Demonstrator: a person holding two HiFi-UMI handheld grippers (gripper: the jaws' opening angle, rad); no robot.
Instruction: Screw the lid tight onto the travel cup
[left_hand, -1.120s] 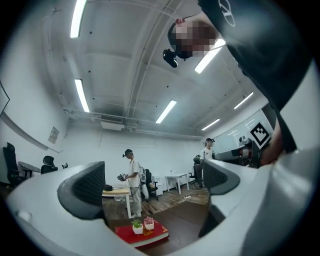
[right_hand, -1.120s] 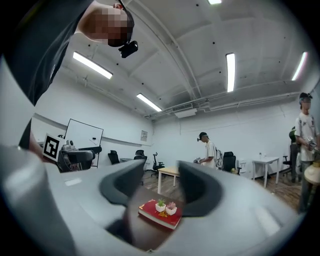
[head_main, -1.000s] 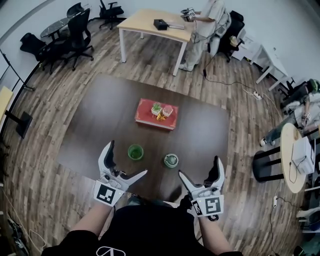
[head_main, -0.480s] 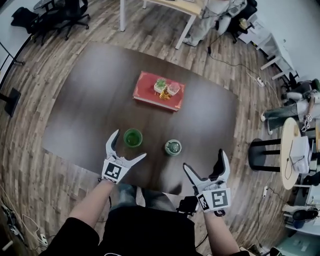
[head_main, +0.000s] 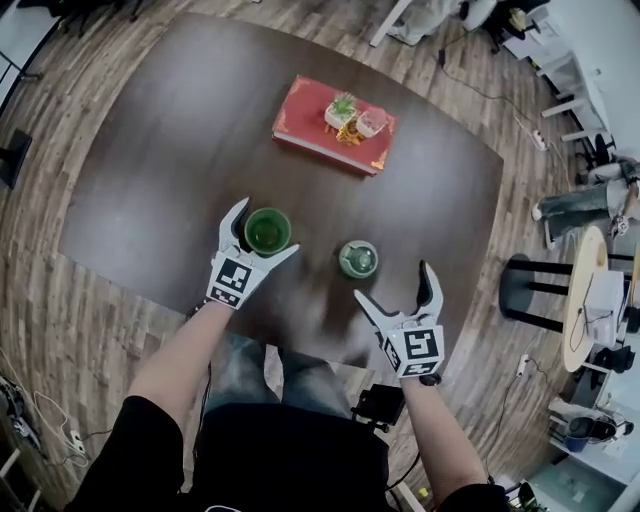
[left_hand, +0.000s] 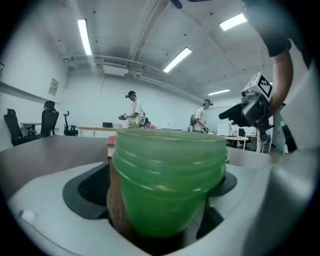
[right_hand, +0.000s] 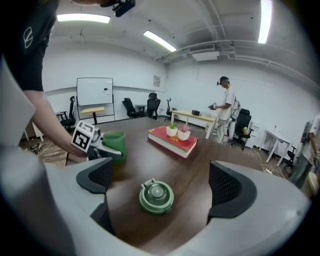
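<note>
Left gripper (head_main: 266, 226) down, mid-closure round cup (head_main: 268, 235)

The white two-jaw left gripper (head_main: 266, 228) extends from a bare left forearm (head_main: 180, 350). Its jaws stand wide and have just been closing a little, with the translucent green plastic cup (left_hand: 167, 180) between them, unpressed. The white right gripper (head_main: 392, 281) is held nearer the body, its jaws spread and gripping nothing, with the round green lid (right_hand: 156, 196) just ahead.

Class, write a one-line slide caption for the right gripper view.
Open right gripper frames the green lid on the dark table, cup beyond.
</note>
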